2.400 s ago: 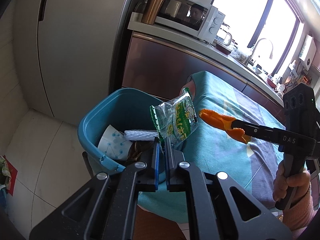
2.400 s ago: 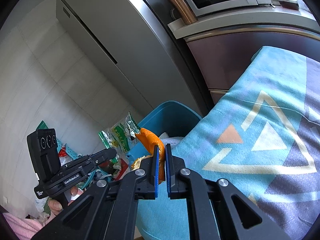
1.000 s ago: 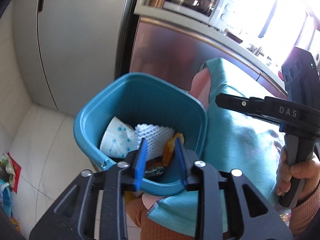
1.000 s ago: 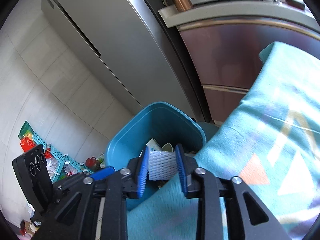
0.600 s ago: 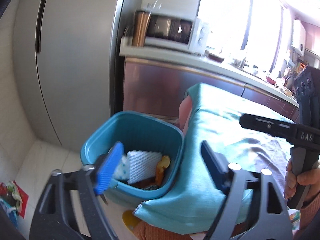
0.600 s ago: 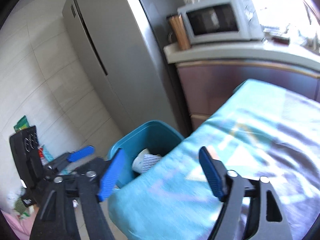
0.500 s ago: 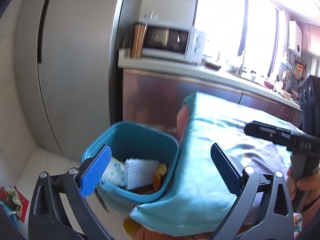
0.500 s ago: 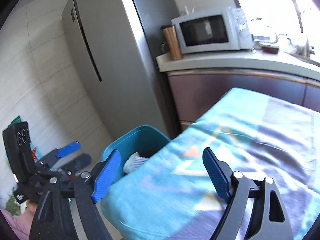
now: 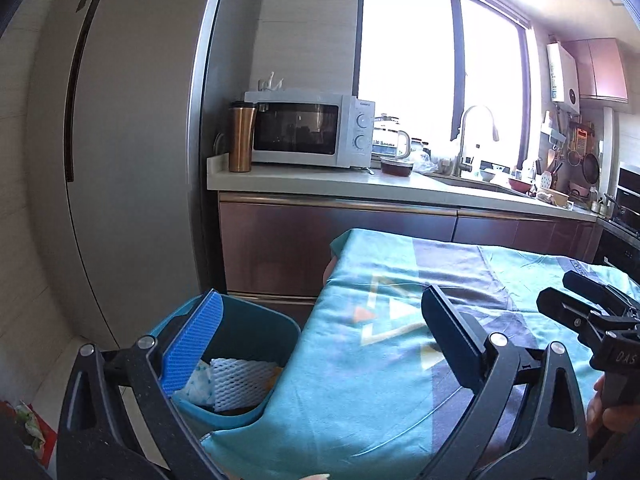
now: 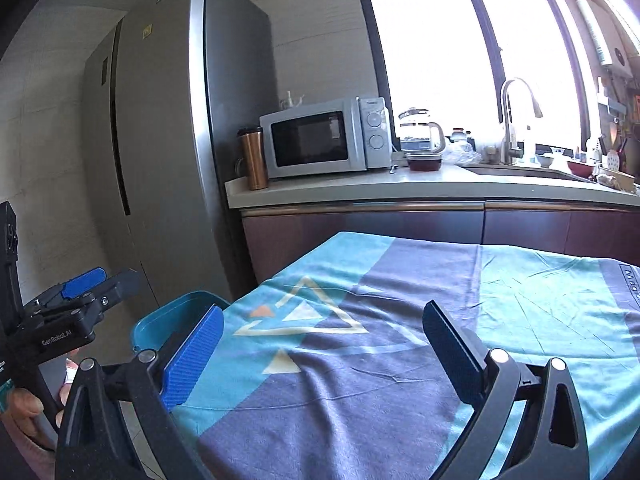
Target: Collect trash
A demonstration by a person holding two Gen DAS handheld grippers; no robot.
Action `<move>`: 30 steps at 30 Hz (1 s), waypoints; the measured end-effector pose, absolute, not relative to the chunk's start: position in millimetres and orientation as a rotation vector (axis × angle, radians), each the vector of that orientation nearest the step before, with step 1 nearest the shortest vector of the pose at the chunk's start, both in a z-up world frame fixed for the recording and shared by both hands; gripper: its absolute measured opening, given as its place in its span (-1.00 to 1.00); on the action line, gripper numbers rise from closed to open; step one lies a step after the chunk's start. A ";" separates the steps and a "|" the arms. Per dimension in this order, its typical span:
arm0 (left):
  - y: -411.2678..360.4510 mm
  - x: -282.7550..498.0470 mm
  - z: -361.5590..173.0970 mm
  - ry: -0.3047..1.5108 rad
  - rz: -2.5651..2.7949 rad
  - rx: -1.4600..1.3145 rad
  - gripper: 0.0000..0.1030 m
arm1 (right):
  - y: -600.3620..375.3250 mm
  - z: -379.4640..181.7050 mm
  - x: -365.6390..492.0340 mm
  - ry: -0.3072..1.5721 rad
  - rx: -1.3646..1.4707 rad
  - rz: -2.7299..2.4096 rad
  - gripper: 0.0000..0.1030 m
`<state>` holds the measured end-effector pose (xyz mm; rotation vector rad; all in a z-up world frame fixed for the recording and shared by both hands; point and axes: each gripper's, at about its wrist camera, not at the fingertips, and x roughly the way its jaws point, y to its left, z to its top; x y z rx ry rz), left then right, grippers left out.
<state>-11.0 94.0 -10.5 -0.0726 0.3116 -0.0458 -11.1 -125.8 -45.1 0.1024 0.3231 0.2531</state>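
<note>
Our left claw (image 9: 320,336) and right claw (image 10: 320,344) both gape wide, holding nothing. Below our left claw's left finger sits the blue bin (image 9: 256,328) with white foam net (image 9: 236,382) inside.

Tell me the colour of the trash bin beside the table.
Teal blue; the trash bin shows best in the left wrist view.
</note>
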 end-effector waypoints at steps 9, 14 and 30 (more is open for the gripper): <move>59.4 -28.6 -4.1 0.254 -0.062 -0.033 0.90 | -153.1 -45.4 -41.6 0.260 0.102 0.137 0.87; 52.2 -34.4 -1.4 0.235 -0.064 -0.020 0.90 | -156.4 -42.5 -50.8 0.224 0.090 0.119 0.87; 48.9 -44.0 -3.4 0.185 -0.046 -0.015 0.90 | -167.1 -39.9 -66.0 0.176 0.108 0.080 0.87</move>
